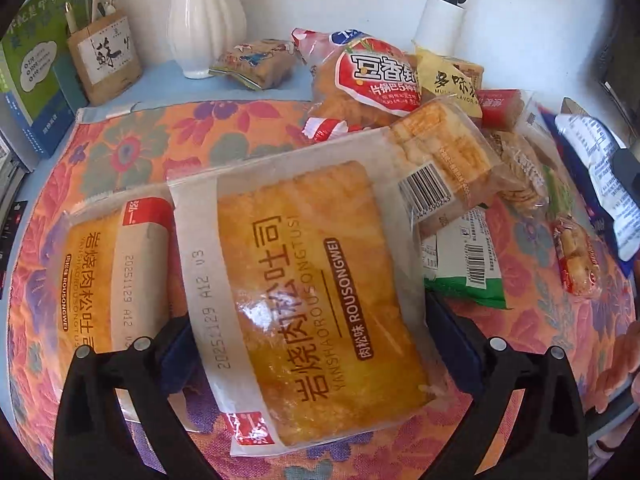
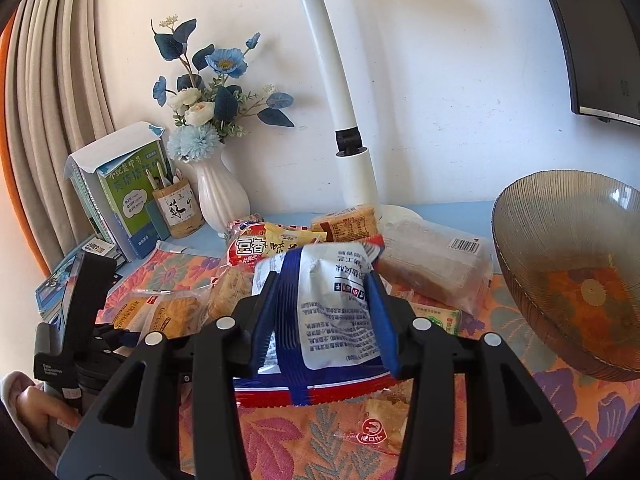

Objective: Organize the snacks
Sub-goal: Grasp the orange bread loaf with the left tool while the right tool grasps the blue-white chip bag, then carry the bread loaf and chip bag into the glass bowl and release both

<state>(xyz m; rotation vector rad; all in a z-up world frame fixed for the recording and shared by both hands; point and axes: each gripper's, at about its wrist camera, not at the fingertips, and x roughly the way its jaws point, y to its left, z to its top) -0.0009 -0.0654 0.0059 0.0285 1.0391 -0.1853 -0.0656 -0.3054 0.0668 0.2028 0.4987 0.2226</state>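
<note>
Progress check, snack sorting. Landmark: the ribbed glass bowl at the right end of the floral cloth

Bowl: nothing in it; the cloth pattern shows through its bottom. If this is the collecting dish, no snack has gone in yet (judgement)

Right gripper: fingers pinching a blue-and-white snack bag, pads pressing its two sides. Bag is held up just left of the bowl, over the pile, printed back toward the camera

Left gripper: fingers spread wide, straddling a meat-floss toast packet that lies flat on the cloth, well left of the bowl. Pads stand clear of the wrapper on both sides, so nothing is gripped. A second toast packet of the same kind lies just beside it, further from the bowl; the two look like the start of a sorted pair (judgement)

Left to do: nearly everything. The heap between the toast and the bowl is unsorted and overlapping: red rice-crust bag, yellow packet, clear-wrapped crackers, green packet, small red-edged biscuit pack. A separate packet lies by the white vase, furthest from the bowl

Estimate: early stage, one item in hand, two possibly placed
</note>
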